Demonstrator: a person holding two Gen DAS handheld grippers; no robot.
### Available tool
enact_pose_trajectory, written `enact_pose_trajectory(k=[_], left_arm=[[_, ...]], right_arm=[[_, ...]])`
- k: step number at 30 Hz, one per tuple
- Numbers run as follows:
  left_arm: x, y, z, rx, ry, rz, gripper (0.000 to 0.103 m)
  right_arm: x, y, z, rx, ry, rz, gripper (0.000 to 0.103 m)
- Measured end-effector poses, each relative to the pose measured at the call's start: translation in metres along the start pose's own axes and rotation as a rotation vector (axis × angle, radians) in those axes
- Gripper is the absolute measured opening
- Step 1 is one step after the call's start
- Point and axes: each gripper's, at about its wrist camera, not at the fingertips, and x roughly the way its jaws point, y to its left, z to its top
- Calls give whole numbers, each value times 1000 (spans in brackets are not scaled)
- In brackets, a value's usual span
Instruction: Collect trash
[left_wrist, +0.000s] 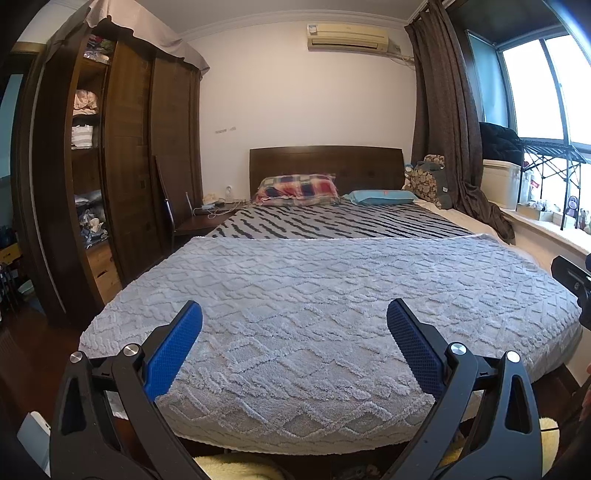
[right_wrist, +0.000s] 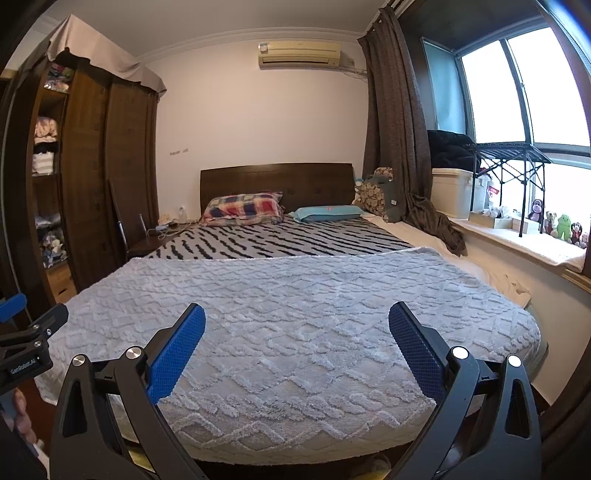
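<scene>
No trash shows in either view. My left gripper (left_wrist: 294, 314) hangs open over the foot of a bed, its blue pads (left_wrist: 173, 350) spread wide with nothing between them. My right gripper (right_wrist: 297, 315) is open too, held over the same grey textured blanket (right_wrist: 295, 314), and empty. The right gripper's black body (left_wrist: 572, 280) shows at the right edge of the left wrist view. Part of the left gripper (right_wrist: 26, 332) shows at the left edge of the right wrist view.
The bed (left_wrist: 314, 295) fills the middle, with a plaid pillow (left_wrist: 299, 190) and a blue pillow (left_wrist: 382, 196) at the headboard. A dark wardrobe (left_wrist: 110, 166) stands left. A curtain (right_wrist: 399, 129), a white box (right_wrist: 452, 192) and toys (right_wrist: 563, 225) line the window sill on the right.
</scene>
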Motion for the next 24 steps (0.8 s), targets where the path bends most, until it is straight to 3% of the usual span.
enact_pose_trajectory(k=[24], left_arm=[[-6, -2, -2, -5, 0, -4, 95]], right_arm=[[1, 2, -3, 10, 10, 11, 100]])
